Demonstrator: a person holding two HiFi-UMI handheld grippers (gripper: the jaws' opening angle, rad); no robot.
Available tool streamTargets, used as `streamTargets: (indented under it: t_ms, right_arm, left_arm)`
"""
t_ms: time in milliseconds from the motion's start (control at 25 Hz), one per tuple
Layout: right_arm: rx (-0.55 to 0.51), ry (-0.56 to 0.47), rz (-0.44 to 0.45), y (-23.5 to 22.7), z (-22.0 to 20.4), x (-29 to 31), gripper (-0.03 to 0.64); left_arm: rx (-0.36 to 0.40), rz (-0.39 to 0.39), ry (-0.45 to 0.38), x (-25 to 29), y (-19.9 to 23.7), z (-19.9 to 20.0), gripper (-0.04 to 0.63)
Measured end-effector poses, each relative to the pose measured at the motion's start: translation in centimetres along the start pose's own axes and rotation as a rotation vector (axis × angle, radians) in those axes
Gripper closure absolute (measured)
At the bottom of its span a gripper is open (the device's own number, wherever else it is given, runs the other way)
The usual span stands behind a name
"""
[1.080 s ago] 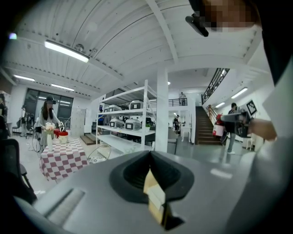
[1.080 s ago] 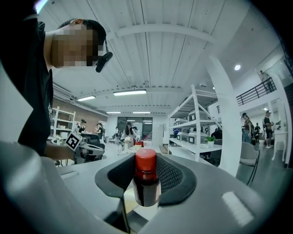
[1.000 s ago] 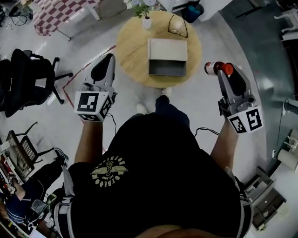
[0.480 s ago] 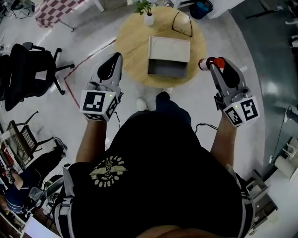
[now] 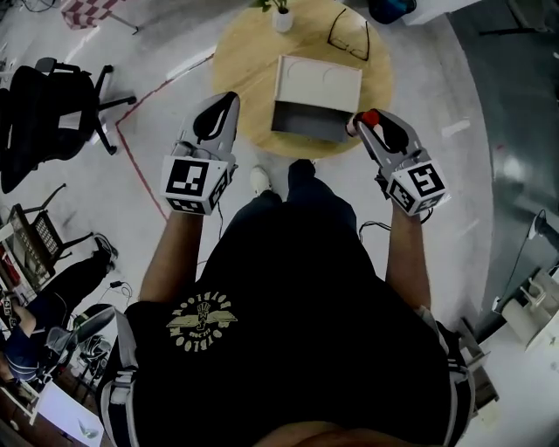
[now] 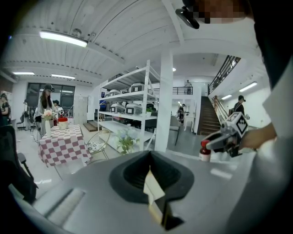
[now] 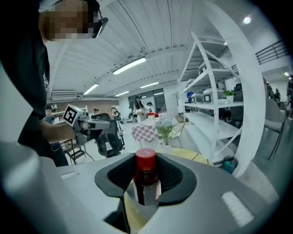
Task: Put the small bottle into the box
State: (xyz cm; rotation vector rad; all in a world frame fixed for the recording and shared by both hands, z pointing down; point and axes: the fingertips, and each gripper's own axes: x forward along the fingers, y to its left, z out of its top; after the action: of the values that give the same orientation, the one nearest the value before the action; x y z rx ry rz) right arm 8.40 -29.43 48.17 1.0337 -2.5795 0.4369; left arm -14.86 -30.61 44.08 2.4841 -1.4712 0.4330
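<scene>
The small bottle, clear with a red cap, is held in my right gripper, which is shut on it. In the head view it hovers at the near right corner of the open grey-white box on the round wooden table. The right gripper view shows the bottle upright between the pads. My left gripper hangs over the table's near left edge, apart from the box, jaws together on nothing. The left gripper view shows the bottle in the other gripper.
A pair of glasses and a small white vase with flowers lie on the table behind the box. A black office chair stands at the left. White shelving and a checked table stand farther off.
My right gripper has carried the bottle leftward and forward, from out over the floor to the box's near right corner. The left gripper has moved slightly forward toward the table edge.
</scene>
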Motion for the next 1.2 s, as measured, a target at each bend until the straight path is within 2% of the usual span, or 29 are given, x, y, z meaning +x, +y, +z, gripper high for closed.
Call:
streamTargets:
  t_ms: [320, 680, 1040, 1200]
  right_arm:
    - [0.030, 0.152, 0.087, 0.2, -10.0, 5.4, 0.466]
    - [0.030, 0.252, 0.060, -1.4, -17.6, 9.7, 0.466]
    - [-0.025, 0.290, 0.043, -1.2, -20.7, 10.8, 0.462]
    - [-0.046, 0.263, 0.026, -0.8, -21.1, 10.8, 0.456]
  left_arm:
    - [-0.017, 0.022, 0.045, 1.0, -0.6, -2.1, 0.595]
    - [-0.018, 0.047, 0.087, 0.6, -0.6, -3.8, 0.595]
    - [-0.011, 0.098, 0.096, -1.7, 0.6, -3.4, 0.595]
    - [0.004, 0.103, 0.084, -2.8, 0.6, -2.7, 0.595]
